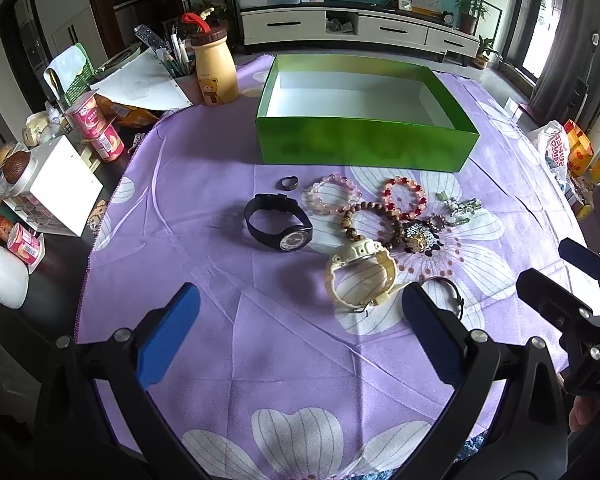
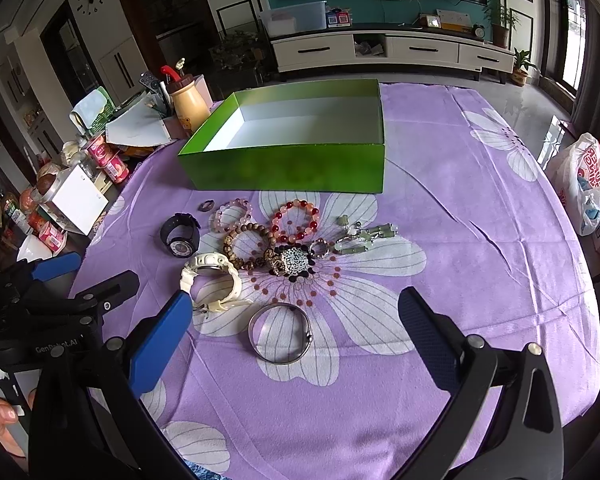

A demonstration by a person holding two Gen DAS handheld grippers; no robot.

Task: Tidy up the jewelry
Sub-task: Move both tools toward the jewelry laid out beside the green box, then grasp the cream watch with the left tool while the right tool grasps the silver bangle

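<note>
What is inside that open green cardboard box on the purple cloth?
The green cardboard box shows only bare white floor and walls; no jewelry lies inside. Its near wall hides the strip of floor just behind it in both views.

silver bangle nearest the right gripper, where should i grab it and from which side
Take the silver bangle by its near rim, coming down from above with one finger inside the ring and one outside. It lies flat on the purple cloth, so a thin band is all there is to pinch. It lies apart from the cream watch, and the right gripper, open, seems lined up with it.
</note>
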